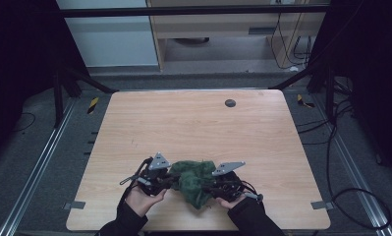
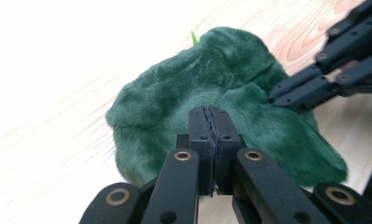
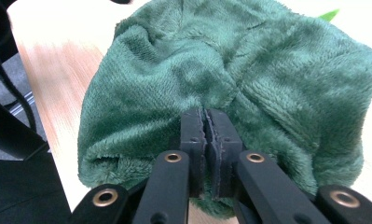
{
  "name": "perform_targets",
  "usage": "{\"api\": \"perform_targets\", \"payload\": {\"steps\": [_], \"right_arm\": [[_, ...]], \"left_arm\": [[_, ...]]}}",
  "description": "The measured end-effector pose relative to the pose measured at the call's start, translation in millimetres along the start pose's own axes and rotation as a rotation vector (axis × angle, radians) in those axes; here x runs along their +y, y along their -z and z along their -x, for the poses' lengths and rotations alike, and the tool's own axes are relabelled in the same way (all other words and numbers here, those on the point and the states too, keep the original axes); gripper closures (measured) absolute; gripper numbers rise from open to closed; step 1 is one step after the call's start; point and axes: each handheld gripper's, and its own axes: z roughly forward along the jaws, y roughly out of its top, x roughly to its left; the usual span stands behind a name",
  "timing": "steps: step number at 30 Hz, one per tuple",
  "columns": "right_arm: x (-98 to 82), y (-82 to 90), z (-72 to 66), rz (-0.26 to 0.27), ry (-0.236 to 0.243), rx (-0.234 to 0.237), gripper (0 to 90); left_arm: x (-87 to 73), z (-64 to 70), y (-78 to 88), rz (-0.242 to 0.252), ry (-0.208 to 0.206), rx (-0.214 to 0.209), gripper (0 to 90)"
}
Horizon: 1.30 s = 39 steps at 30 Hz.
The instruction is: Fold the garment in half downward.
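Green plush cloth [image 1: 193, 179], rumpled, bunched in a fuzzy heap

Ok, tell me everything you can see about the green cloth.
The green cloth is dark, plush and fleecy, crumpled into a rumpled heap near the table's front edge. A small bright green tag pokes out at its far side. The left gripper and the right gripper each pinch a fold of it, jaws shut.
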Motion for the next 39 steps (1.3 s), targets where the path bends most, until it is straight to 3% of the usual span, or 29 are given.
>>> {"api": "perform_targets", "payload": {"steps": [1,7,16,22,25,28,29,31,34,35,36,37,38,39], "right_arm": [[-0.2,0.3,0.1,-0.001,0.003,-0.001,87.7],[-3.6,1.0,0.9,-0.012,-0.005,0.003,88.8],[-8.6,-4.2,2.1,-0.039,-0.003,-0.006,88.4],[-5.3,4.1,3.9,0.007,-0.001,-0.001,85.6],[-2.7,15.5,9.3,0.070,-0.025,-0.015,80.6],[-1.9,21.2,13.0,0.101,-0.039,-0.031,75.9],[-1.4,26.6,17.2,0.130,-0.044,-0.059,70.4],[-1.6,31.8,22.3,0.158,-0.051,-0.093,65.3],[-2.7,36.2,28.8,0.176,-0.066,-0.124,59.4],[-5.0,40.1,36.4,0.187,-0.081,-0.168,55.6],[-5.0,40.1,36.4,0.187,-0.081,-0.168,55.6],[-8.3,43.8,44.7,0.191,-0.093,-0.215,51.1],[-8.3,43.8,44.7,0.191,-0.093,-0.215,51.1],[-11.7,48.3,53.6,0.203,-0.120,-0.246,47.1]], "left_arm": [[-4.5,0.9,-8.6,-0.042,-0.004,-0.016,89.1],[-25.0,4.9,-14.2,-0.119,-0.004,-0.054,89.1],[-31.2,11.2,-24.7,-0.150,-0.029,-0.051,88.7],[-26.3,3.5,-7.7,-0.091,-0.008,-0.024,82.8],[-25.4,-12.2,8.7,-0.041,0.026,0.025,79.4],[-27.3,-22.3,14.9,-0.026,0.039,0.061,74.8],[-30.9,-32.2,19.7,-0.010,0.062,0.091,71.8],[-35.1,-41.1,22.9,0.016,0.094,0.108,66.7],[-38.4,-48.7,25.2,0.029,0.105,0.139,61.3],[-41.4,-55.4,26.9,0.042,0.107,0.167,55.6],[-41.4,-55.4,26.9,0.042,0.107,0.167,53.4],[-44.8,-61.9,28.2,0.054,0.119,0.180,50.4],[-44.8,-61.9,28.2,0.054,0.119,0.180,47.4],[-48.1,-68.5,30.1,0.062,0.124,0.201,45.1]]}}
